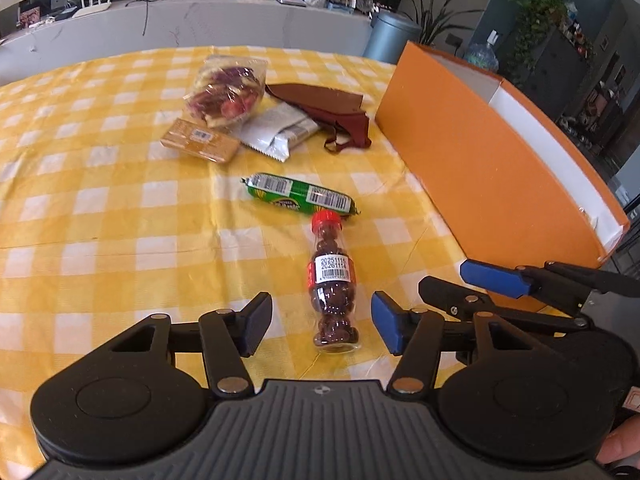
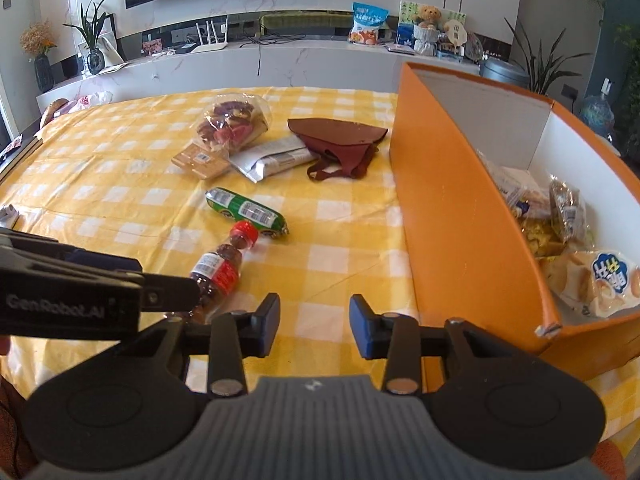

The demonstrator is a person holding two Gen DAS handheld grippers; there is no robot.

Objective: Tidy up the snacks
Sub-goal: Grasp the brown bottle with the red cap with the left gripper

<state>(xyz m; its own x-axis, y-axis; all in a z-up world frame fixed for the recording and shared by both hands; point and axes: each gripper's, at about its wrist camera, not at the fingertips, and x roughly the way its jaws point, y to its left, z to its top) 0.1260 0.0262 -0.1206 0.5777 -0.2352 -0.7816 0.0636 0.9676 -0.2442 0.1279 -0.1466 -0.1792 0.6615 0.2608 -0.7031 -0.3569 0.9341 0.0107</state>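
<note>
Here the key relation is btwn the left gripper (image 1: 322, 322) and the small bottle (image 1: 331, 284) of dark candies lying on the checked tablecloth (image 1: 100, 208). In the left wrist view the bottle lies flat, red cap (image 1: 326, 219) pointing away from the gripper, base toward it, so its long axis runs approx. parallel to the fingers and down the middle of the gap. The lower half of the bottle sits btwn the pads; both pads stand clear of it, w/ cloth visible either side, so the jaws are partly open and hold nothing. The right gripper (image 2: 314, 330) is also partly open, narrower, w/ only bare cloth btwn its pads; it holds nothing and sits just beside the orange box (image 2: 452, 216), which already contains several snack packs. The left gripper is the nearer one to the bottle. Judged from this, closing the left jaws would take the bottle across its width, near the base. The green roll (image 1: 301, 196) lies just beyond the cap, crosswise.
</note>
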